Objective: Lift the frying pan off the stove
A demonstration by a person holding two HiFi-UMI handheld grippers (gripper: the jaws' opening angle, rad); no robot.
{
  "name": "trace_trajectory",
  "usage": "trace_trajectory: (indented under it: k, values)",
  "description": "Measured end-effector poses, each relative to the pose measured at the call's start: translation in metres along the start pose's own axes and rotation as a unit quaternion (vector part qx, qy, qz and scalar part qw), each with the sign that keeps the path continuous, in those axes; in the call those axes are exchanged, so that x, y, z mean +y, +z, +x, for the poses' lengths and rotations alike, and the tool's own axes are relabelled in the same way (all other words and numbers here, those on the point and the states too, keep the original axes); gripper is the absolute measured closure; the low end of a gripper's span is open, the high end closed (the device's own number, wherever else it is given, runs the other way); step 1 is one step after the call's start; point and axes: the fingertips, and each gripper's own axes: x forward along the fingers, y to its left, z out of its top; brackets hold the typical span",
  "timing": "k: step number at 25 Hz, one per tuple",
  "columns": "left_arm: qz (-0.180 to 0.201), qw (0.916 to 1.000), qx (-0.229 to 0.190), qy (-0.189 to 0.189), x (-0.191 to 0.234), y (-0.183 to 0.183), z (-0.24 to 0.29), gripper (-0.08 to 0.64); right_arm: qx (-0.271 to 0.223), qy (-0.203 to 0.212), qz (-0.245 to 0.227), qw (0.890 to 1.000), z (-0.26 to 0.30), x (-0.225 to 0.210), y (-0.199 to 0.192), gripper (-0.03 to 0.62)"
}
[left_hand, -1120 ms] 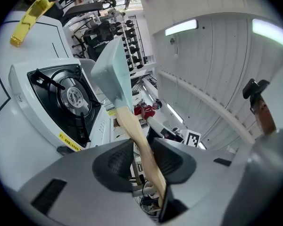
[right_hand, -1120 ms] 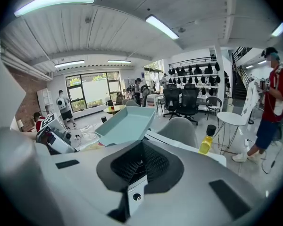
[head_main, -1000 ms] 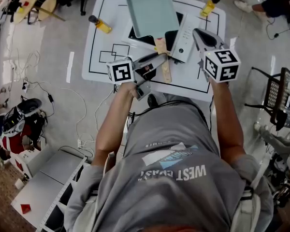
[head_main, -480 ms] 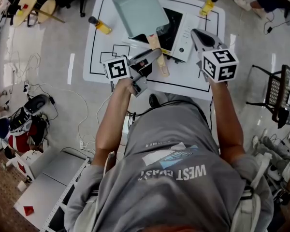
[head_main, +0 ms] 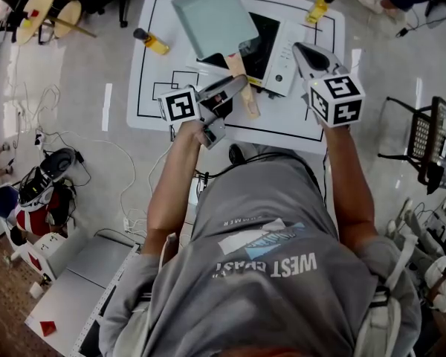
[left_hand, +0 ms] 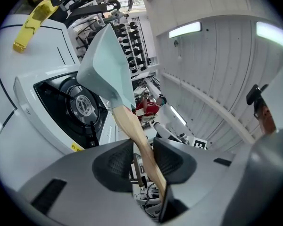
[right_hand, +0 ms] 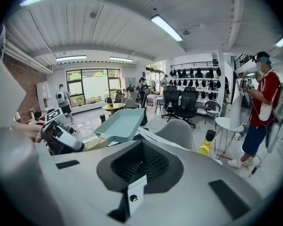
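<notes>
A pale teal rectangular frying pan (head_main: 214, 17) with a wooden handle (head_main: 242, 88) hangs tilted above the black-and-white stove (head_main: 271, 47). My left gripper (head_main: 234, 89) is shut on the handle. In the left gripper view the handle (left_hand: 134, 133) runs between both pads, the pan (left_hand: 106, 62) is in the air, and the stove's burner (left_hand: 80, 105) lies bare below it. My right gripper (head_main: 306, 52) hovers over the stove's right end, shut with nothing in it. The right gripper view shows its jaws (right_hand: 139, 166) together and the pan (right_hand: 120, 124) to their left.
The stove stands on a white table (head_main: 152, 88) marked with black lines. A yellow bottle (head_main: 153, 39) lies at the table's left, another (head_main: 321, 9) at its far right corner. Chairs, cables and equipment surround the table; a person (right_hand: 257, 112) stands at the right.
Over the last second the pan has swung up and to the left off the stove with my left gripper. In the last half second almost nothing moved. The right gripper stayed put.
</notes>
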Motion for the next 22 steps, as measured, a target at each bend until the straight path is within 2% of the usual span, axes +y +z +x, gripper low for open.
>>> trace_trajectory:
  k: [4, 15, 22]
  values:
    - [0.005, 0.9999, 0.006, 0.01, 0.005, 0.001, -0.001, 0.434, 0.0, -0.003, 0.004, 1.0, 0.003, -0.002, 0.001, 0.584]
    - [0.011, 0.9997, 0.02, 0.007, 0.009, 0.003, 0.001, 0.433, 0.008, -0.008, 0.01, 1.0, 0.007, -0.001, -0.002, 0.584]
    - [-0.01, 0.9992, 0.022, 0.031, 0.03, -0.003, 0.002, 0.433, 0.011, -0.005, 0.012, 1.0, 0.013, -0.004, -0.006, 0.584]
